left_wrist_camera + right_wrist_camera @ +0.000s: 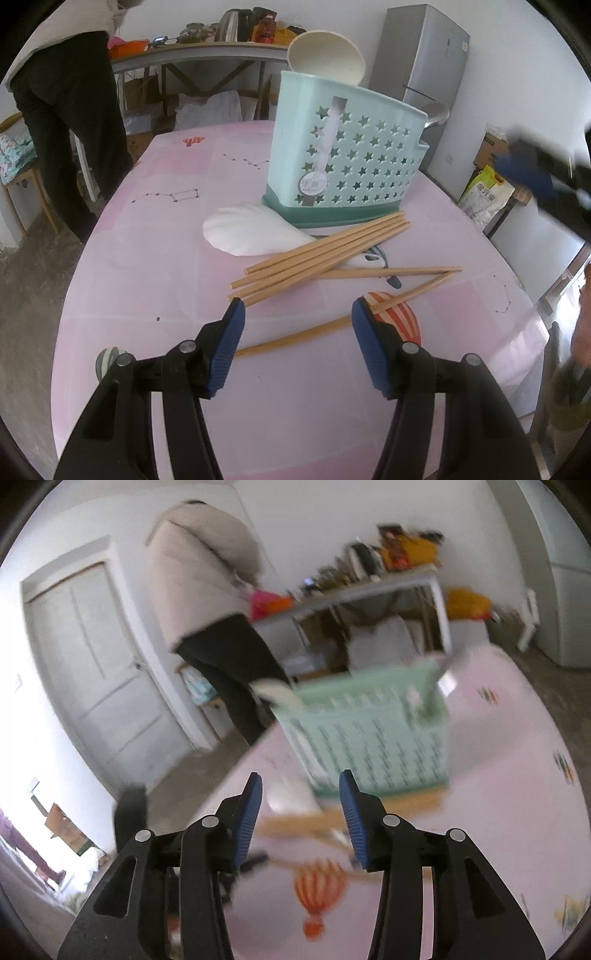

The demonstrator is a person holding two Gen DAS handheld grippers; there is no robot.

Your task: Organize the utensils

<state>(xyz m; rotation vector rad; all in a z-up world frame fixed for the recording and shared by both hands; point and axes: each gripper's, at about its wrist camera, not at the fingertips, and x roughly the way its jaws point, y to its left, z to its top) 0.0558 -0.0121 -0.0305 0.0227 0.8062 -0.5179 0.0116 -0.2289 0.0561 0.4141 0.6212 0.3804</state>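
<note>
Chopsticks (325, 254) lie scattered on the pink bench (147, 258), most fanned just before the mint utensil caddy (347, 162), crossing a white rice paddle (251, 232). Left hand-held gripper (297, 314) hovers spread above one loose chopstick, pinching nothing. Right hand-held gripper (301, 790), blurred, has its jaws parted and empty, facing the caddy (369, 738).

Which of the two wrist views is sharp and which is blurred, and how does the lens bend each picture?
Left wrist view: sharp; the star-holed holder and chopsticks are crisp, only the right gripper at the edge is smeared. Right wrist view: motion-blurred throughout, the holder streaky. Both: fisheye curvature bends the table edge, dark corners.
</note>
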